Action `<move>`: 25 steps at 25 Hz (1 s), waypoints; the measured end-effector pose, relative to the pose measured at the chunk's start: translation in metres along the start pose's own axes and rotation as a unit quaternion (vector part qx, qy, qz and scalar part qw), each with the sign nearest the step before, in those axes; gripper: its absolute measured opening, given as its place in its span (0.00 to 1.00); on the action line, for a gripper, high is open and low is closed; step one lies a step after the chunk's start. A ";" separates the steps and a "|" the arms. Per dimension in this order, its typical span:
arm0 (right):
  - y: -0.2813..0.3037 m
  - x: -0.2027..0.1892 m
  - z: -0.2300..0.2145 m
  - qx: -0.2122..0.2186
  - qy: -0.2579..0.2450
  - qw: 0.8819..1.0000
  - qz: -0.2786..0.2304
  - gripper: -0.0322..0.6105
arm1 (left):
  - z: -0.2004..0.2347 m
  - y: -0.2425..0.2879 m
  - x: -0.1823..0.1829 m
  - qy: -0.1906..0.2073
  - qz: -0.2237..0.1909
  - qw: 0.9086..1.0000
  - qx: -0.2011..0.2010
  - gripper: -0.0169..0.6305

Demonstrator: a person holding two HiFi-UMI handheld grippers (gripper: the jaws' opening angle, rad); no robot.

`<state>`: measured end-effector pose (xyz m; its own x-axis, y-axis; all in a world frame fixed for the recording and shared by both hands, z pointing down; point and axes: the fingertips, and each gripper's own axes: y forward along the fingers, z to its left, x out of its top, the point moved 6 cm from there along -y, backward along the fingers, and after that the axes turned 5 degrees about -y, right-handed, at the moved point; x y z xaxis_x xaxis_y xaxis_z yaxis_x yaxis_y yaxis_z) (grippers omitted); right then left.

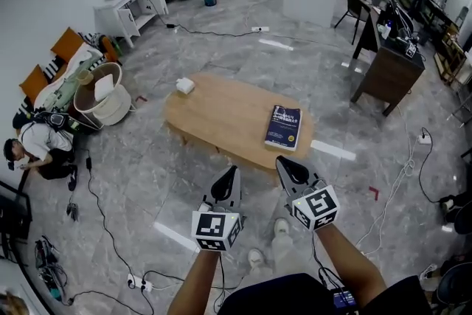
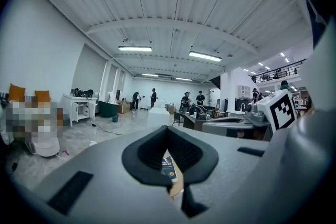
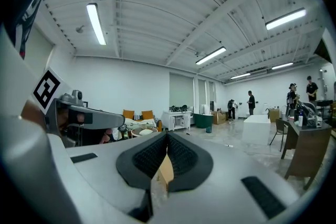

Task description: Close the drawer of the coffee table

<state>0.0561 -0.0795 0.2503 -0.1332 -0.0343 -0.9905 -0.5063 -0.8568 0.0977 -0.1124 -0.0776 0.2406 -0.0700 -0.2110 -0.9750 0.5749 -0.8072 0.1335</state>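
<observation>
One oval wooden counter (image 1: 221, 111) occupies the centre of the frame; we cannot make out its drawer from this high angle. Below it, at lower centre, the left claw (image 1: 233, 172) and right claw (image 1: 283, 161) hover clear of the near edge, each with jaws together and nothing clamped. We note a blue book (image 1: 283, 127) at the counter's right end and a small white box (image 1: 184, 85) at its upper left.
</observation>
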 end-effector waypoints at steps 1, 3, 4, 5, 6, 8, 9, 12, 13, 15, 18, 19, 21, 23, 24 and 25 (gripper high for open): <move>-0.003 0.004 0.004 -0.001 -0.003 1.000 -0.004 0.08 | -0.001 -0.004 0.005 0.005 -0.004 1.000 -0.002 0.02; -0.008 0.013 0.010 -0.002 -0.009 1.000 -0.012 0.08 | -0.006 -0.011 0.013 0.015 -0.012 1.000 -0.007 0.02; -0.012 0.018 0.012 -0.003 -0.011 1.000 -0.016 0.08 | -0.009 -0.014 0.017 0.018 -0.015 1.000 -0.010 0.02; -0.016 0.022 0.014 -0.004 -0.013 1.000 -0.018 0.08 | -0.013 -0.017 0.020 0.021 -0.017 1.000 -0.013 0.02; -0.020 0.025 0.016 -0.005 -0.014 1.000 -0.021 0.08 | -0.017 -0.019 0.023 0.024 -0.019 0.999 -0.016 0.02; -0.027 0.032 0.019 -0.006 -0.016 1.000 -0.026 0.08 | -0.025 -0.023 0.026 0.030 -0.021 0.999 -0.022 0.02; -0.031 0.035 0.020 -0.006 -0.018 0.999 -0.028 0.08 | -0.028 -0.024 0.028 0.032 -0.023 0.999 -0.025 0.02; -0.037 0.043 0.023 -0.003 -0.021 0.999 -0.033 0.08 | -0.037 -0.027 0.033 0.036 -0.027 0.999 -0.031 0.02; -0.040 0.046 0.024 -0.002 -0.022 0.999 -0.035 0.08 | -0.039 -0.029 0.035 0.037 -0.029 0.998 -0.031 0.02; -0.044 0.050 0.025 0.001 -0.024 0.999 -0.038 0.08 | -0.044 -0.033 0.039 0.039 -0.033 0.998 -0.031 0.02; -0.054 0.054 0.026 0.005 -0.025 0.999 -0.045 0.08 | -0.054 -0.040 0.042 0.043 -0.037 0.998 -0.027 0.02; -0.058 0.056 0.025 0.007 -0.025 0.999 -0.047 0.08 | -0.058 -0.041 0.043 0.045 -0.039 0.998 -0.024 0.02; -0.068 0.059 0.023 0.011 -0.025 0.998 -0.051 0.08 | -0.068 -0.044 0.046 0.046 -0.043 0.998 -0.018 0.02; -0.078 0.062 0.021 0.014 -0.022 0.998 -0.054 0.08 | -0.078 -0.046 0.050 0.043 -0.048 0.998 -0.014 0.02; -0.082 0.064 0.019 0.015 -0.020 0.998 -0.056 0.08 | -0.083 -0.047 0.052 0.042 -0.050 0.998 -0.013 0.02; -0.087 0.065 0.017 0.016 -0.018 0.998 -0.057 0.08 | -0.089 -0.048 0.053 0.043 -0.051 0.998 -0.012 0.02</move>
<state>0.0767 0.0019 0.1789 -0.1036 0.0809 -0.9913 -0.5461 -0.8376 -0.0113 -0.0709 -0.0012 0.1667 -0.0593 -0.0790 -0.9951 0.5883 -0.8081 0.0291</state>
